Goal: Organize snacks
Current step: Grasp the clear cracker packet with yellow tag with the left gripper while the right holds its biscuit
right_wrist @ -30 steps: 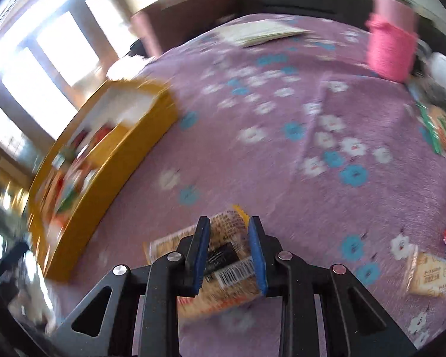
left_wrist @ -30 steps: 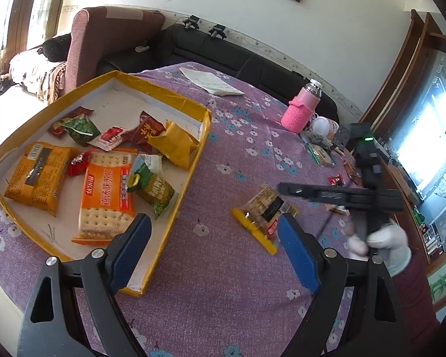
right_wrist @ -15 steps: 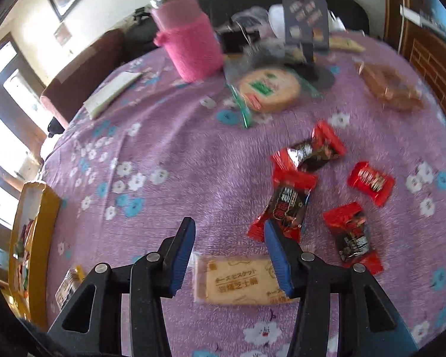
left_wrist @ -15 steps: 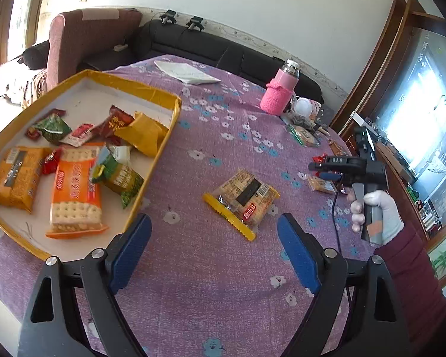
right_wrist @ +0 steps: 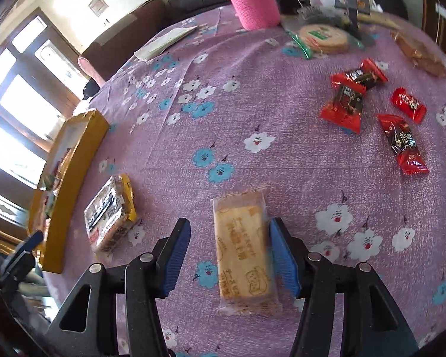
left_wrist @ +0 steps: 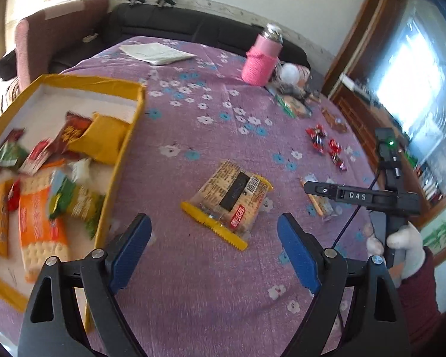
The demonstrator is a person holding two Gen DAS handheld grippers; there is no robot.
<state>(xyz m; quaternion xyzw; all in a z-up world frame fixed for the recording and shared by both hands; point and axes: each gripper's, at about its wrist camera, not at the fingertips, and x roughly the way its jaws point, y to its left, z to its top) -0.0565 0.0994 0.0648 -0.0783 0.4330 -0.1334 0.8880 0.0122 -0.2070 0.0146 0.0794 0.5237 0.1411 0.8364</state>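
Note:
A clear cracker pack (left_wrist: pixel 229 199) with a yellow end lies on the purple flowered tablecloth (left_wrist: pixel 211 282), just right of the yellow tray (left_wrist: pixel 116 160) that holds several snack packs. My left gripper (left_wrist: pixel 214 223) hovers open over the pack's near end without touching it. In the right wrist view a small beige biscuit packet (right_wrist: pixel 243 250) lies lengthwise between the fingers of my right gripper (right_wrist: pixel 229 226). Its jaws are opening and the pads do not press on the packet. The cracker pack (right_wrist: pixel 110 211) lies to its left. A gloved hand (left_wrist: pixel 404 238) holds the right gripper.
Several red candies (right_wrist: pixel 345 101) lie to the right. A pink-sleeved bottle (right_wrist: pixel 252 3), a round cookie pack (right_wrist: pixel 321 38) and clutter stand at the far side. A folded paper (left_wrist: pixel 154 53) lies at the back. Sofas border the table.
My right gripper let go of the cracker pack, swung right and opened around the small biscuit packet. My left gripper shifted right, from the tray's edge to over the cracker pack.

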